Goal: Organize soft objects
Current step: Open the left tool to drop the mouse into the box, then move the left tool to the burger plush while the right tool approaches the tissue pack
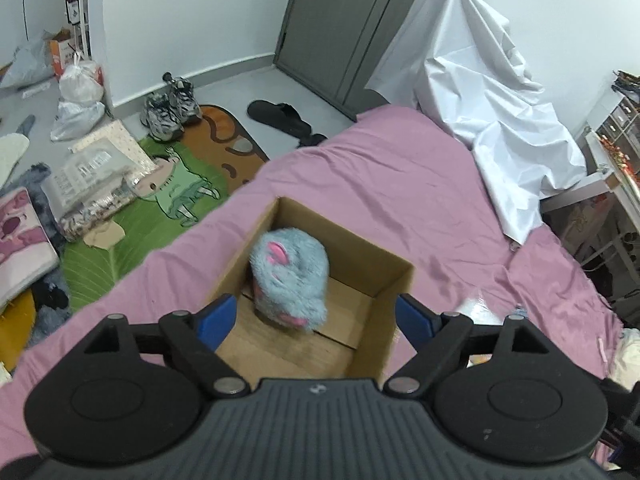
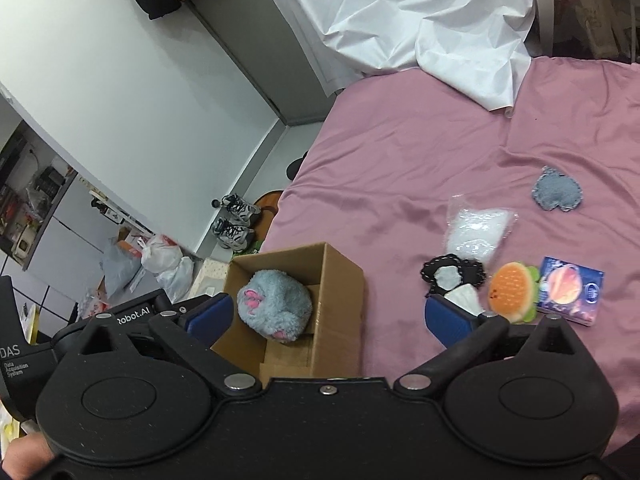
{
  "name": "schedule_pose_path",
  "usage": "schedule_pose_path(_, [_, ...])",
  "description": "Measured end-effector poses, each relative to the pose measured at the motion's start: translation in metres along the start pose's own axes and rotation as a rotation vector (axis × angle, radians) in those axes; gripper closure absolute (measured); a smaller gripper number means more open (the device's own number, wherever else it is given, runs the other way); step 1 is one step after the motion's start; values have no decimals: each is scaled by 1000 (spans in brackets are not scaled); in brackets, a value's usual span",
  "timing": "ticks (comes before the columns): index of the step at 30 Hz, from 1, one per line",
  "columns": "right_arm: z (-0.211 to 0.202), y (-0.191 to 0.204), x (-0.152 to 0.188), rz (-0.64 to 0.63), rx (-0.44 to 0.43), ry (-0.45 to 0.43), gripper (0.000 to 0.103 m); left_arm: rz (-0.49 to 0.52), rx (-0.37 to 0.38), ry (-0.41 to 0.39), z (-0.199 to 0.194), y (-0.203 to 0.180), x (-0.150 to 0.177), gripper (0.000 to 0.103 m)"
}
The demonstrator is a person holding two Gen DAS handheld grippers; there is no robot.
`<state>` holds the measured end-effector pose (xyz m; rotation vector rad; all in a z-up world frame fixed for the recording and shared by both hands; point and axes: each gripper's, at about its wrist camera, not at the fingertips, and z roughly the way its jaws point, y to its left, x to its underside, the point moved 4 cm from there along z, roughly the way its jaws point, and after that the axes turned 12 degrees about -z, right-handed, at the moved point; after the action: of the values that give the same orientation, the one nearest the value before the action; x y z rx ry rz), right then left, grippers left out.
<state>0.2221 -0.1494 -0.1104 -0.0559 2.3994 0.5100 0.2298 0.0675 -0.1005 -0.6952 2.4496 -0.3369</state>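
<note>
Both claws are wide apart and holding nothing! Left gripper (image 1: pixel 316 322) hangs over the cardboard box (image 1: pixel 394 280), its blue fingers (image 1: pixel 218 318) spread to either side of the opening, nothing between them. Down inside the box sits the fluffy blue plush toy (image 1: pixel 290 280), pink patches showing on its fur, resting against the box's left inner wall on the bare cardboard floor, clear of the fingers.

Over to the right wrist view: right gripper (image 2: pixel 334 318) is spread just as far, fingers (image 2: pixel 452 322) well apart and empty, hanging above the near edge of the same box (image 2: pixel 340 300). The plush toy (image 2: pixel 274 306) shows again, tucked in the box. The left gripper's body pokes in at the left edge of this view, just beside the box.

The box stands on the pink bedsheet (image 2: pixel 400 160), near the bed's edge. Well to its right on the sheet lies a little cluster: a clear plastic bag of white stuffing (image 2: pixel 478 230), a black-and-grey fabric piece (image 2: pixel 450 274) touching a white tissue-like wad (image 2: pixel 466 296), an orange burger-shaped plush (image 2: pixel 512 292) and a colourful small box (image 2: pixel 570 290) just beside it. A grey heart-shaped pad (image 2: pixel 556 190) lies farther back, apart from the rest. White crumpled cloth (image 2: pixel 420 20) drapes over the bed's far end.
</note>
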Motion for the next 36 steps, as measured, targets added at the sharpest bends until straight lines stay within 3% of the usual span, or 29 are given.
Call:
schedule_pose_path(9, [-36,-20,8,-18,12,-24,0,10,58,-11,-25,-20,21,11])
schedule_pose_path(21, [-74,-54,19,-25,78,-57,0,116,27,-11,-41,-52,52,9])
schedule_pose_path(36, [-104,-92,32,-9,113,-78,0,152,30,-3,-46,-81,85,6])
